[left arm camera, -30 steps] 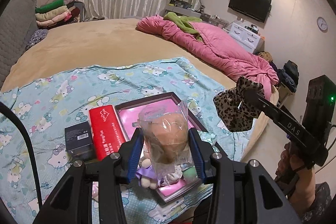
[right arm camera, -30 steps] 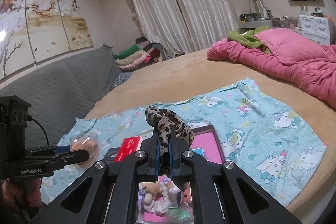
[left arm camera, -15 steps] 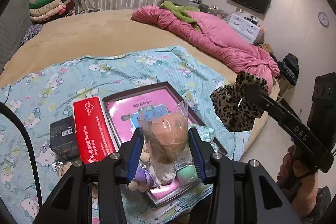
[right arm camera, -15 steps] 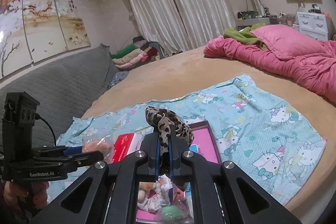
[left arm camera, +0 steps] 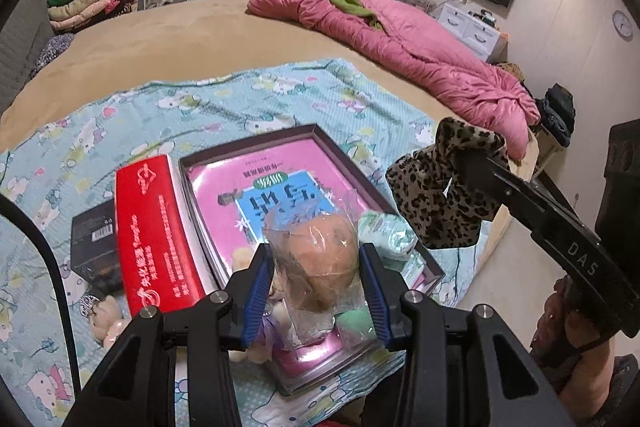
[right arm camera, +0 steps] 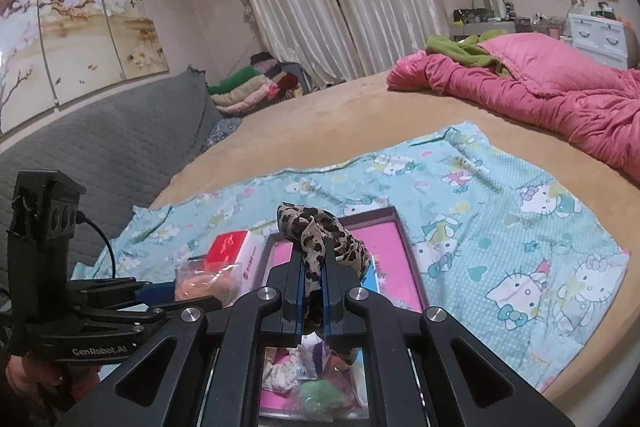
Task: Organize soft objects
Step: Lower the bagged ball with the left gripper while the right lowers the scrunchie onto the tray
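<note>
My left gripper (left arm camera: 318,267) is shut on a tan plush toy in a clear plastic bag (left arm camera: 320,259), held above the near end of a shallow box with a pink inside (left arm camera: 256,183). My right gripper (right arm camera: 313,263) is shut on a leopard-print scrunchie (right arm camera: 320,231), which also shows in the left wrist view (left arm camera: 444,183), above the box's right side. Small soft toys, a green one (left arm camera: 354,325) and a pale green packet (left arm camera: 386,235) lie in the box (right arm camera: 384,227). The bagged toy also shows in the right wrist view (right arm camera: 204,283).
A red carton (left arm camera: 154,231) and a black box (left arm camera: 96,247) lie left of the pink box on a Hello Kitty sheet (left arm camera: 240,99). A small plush (left arm camera: 106,319) lies by the carton. A pink quilt (left arm camera: 420,55) lies across the far bed. A grey sofa (right arm camera: 92,155) stands left.
Both grippers have moved forward and down over the pink box, still holding their things. The box and red carton look nearer.
</note>
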Tool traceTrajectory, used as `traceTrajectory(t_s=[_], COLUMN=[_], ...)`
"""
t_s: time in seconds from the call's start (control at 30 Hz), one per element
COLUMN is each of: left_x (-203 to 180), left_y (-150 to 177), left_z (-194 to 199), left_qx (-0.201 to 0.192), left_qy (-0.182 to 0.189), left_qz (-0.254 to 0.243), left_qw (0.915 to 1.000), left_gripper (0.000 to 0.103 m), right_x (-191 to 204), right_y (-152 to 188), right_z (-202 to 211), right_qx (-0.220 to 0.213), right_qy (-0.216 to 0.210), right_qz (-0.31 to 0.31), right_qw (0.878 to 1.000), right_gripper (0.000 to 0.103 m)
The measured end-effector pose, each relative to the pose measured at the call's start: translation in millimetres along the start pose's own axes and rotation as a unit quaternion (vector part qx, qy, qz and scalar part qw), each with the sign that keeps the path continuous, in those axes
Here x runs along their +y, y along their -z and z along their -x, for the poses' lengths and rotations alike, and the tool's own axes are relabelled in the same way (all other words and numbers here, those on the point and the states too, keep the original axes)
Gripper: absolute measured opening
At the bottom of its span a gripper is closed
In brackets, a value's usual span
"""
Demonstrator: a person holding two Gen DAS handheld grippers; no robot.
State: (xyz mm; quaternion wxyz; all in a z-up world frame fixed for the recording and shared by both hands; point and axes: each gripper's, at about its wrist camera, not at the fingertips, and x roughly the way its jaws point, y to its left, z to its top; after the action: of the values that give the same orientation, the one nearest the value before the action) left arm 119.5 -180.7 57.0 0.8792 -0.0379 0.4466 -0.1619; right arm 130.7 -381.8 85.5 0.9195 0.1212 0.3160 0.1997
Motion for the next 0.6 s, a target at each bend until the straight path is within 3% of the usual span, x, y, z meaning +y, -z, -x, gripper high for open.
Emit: traceTrajectory(t_s=[0.6], left_x=[1], left_y=[14], left_z=[-46], left_qx=[0.043], left_qy=[-0.002], left_qz=[-0.002], left_qw=[0.9991], left_gripper=[0.044], right_x=[-1], right_y=[19], right_z=[-28], right_qx=[0.035], right_qy=[0.036], right_qz=[0.039], right_qw=[0.998], right_gripper=[0.006])
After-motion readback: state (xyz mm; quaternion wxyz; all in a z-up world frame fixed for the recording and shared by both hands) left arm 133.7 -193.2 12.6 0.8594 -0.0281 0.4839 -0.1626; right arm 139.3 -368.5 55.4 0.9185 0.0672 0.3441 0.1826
